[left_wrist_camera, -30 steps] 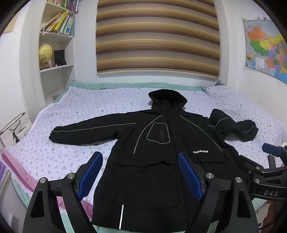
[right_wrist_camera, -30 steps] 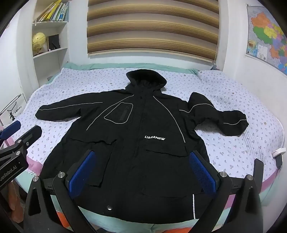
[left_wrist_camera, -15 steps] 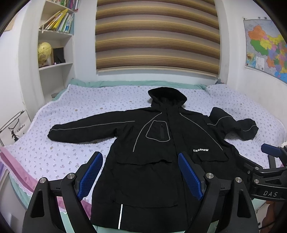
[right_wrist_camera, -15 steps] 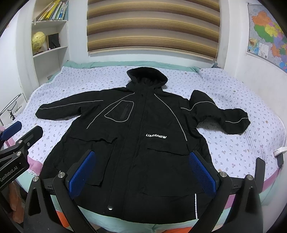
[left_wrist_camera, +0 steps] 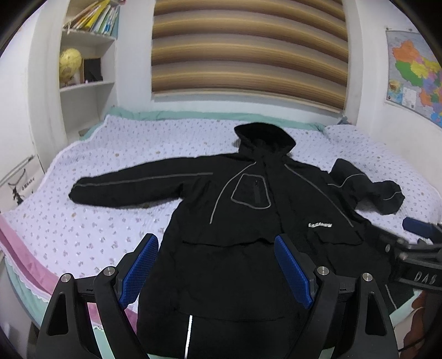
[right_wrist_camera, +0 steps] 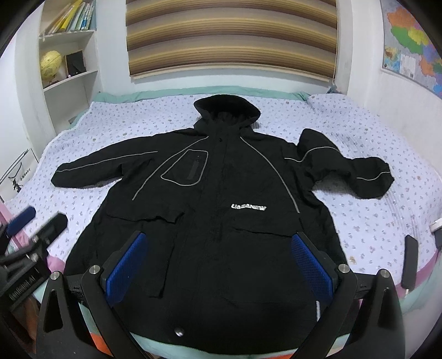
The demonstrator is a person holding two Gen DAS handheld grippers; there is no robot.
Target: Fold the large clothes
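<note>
The bed (right_wrist_camera: 359, 221) carries my black jacket (right_wrist_camera: 221, 221) spread face-up, hem overhanging its near edge. Above that hem, left gripper (left_wrist_camera: 215, 270) and right gripper (right_wrist_camera: 218, 265) hover wide, empty (slippery shell, I'd guess): a shallow pinch could slide it floorward.

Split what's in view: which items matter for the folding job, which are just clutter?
Job:
- black hooded jacket with grey piping, spread flat
- bed with purple floral cover
- left gripper, open
- right gripper, open

Clutter:
- yellow globe
- shelf books
- wall map
- striped blind
</note>
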